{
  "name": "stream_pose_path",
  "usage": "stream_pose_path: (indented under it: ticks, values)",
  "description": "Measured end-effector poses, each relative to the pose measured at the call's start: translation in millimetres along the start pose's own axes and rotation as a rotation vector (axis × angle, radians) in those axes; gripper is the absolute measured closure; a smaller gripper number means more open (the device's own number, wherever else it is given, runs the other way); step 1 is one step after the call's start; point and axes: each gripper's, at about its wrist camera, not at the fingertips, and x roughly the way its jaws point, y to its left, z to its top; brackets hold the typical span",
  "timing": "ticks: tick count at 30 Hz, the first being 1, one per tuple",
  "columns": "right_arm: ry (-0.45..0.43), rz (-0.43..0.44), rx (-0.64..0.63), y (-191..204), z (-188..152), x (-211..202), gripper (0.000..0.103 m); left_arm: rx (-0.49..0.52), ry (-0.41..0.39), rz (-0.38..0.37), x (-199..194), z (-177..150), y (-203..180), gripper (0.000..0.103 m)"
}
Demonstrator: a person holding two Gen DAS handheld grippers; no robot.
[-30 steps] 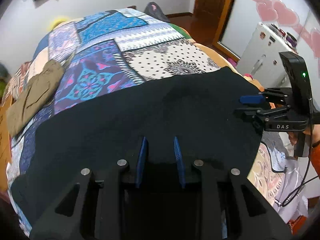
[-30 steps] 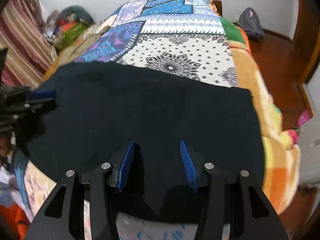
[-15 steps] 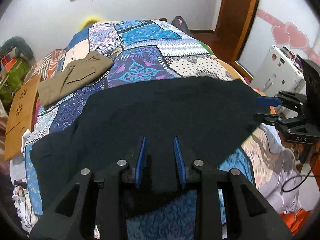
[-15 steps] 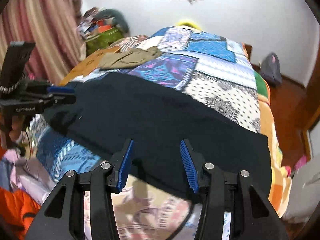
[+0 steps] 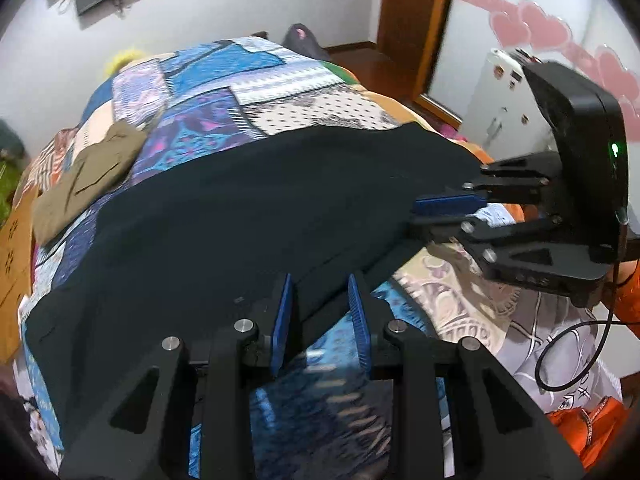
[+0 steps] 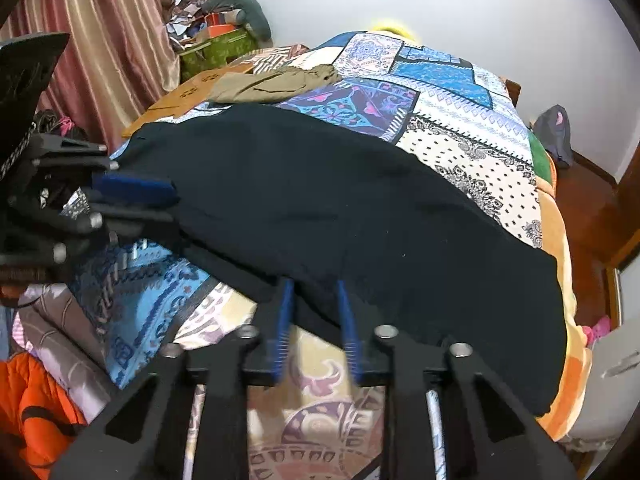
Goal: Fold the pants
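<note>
Black pants (image 5: 260,220) (image 6: 340,208) lie spread across a patchwork quilt (image 5: 280,76) (image 6: 460,92) on a bed. My left gripper (image 5: 318,312) stands open at their near edge, which runs slantwise between its blue pads. Seen from the right wrist, my left gripper (image 6: 136,204) sits at the pants' left end. My right gripper (image 6: 316,312) is closing, with a bunched bit of the near edge between its pads. Seen from the left wrist, my right gripper (image 5: 436,216) pinches that edge, which is lifted a little off the bed.
Folded khaki pants (image 5: 88,172) (image 6: 272,82) lie farther back on the quilt beside brown cardboard (image 6: 188,92). A white cabinet (image 5: 504,104) and a wooden door frame (image 5: 416,20) stand to the right. An orange sleeve (image 5: 628,300) and a cable are near the right gripper.
Both grippers have drawn back toward the bed's near side, so the pants' near edge now lies at the fingertips. The right gripper's jaws have narrowed on that edge. The left jaws kept their width.
</note>
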Motion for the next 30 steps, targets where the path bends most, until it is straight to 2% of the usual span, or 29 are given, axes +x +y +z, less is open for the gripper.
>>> stream_pose_path:
  ticks: [4, 9, 12, 17, 28, 30]
  values:
    - [-0.025, 0.025, 0.008, -0.6, 0.1, -2.8, 0.095, 0.033, 0.009, 0.013, 10.5, 7.5, -10.3, 0.074]
    - [-0.054, 0.078, 0.045, -5.8, 0.9, -12.7, 0.096, 0.044, 0.019, 0.044, 22.5, 14.2, -11.6, 0.076]
    - [-0.057, 0.098, 0.050, -6.9, 0.1, -15.7, 0.097, 0.047, 0.004, 0.036, 22.0, 16.2, -11.3, 0.092]
    - [-0.065, 0.119, 0.057, -7.3, -3.2, -22.6, 0.100, 0.049, -0.003, 0.010, 16.4, 15.9, -11.1, 0.102]
    - [-0.102, 0.113, 0.101, -6.9, 8.5, -33.1, 0.099, 0.016, 0.002, -0.063, 3.6, 10.2, -15.1, 0.102]
    - [-0.089, 0.119, 0.122, -6.6, 12.2, -26.9, 0.095, -0.012, -0.002, -0.072, -1.2, 12.3, -12.3, 0.102]
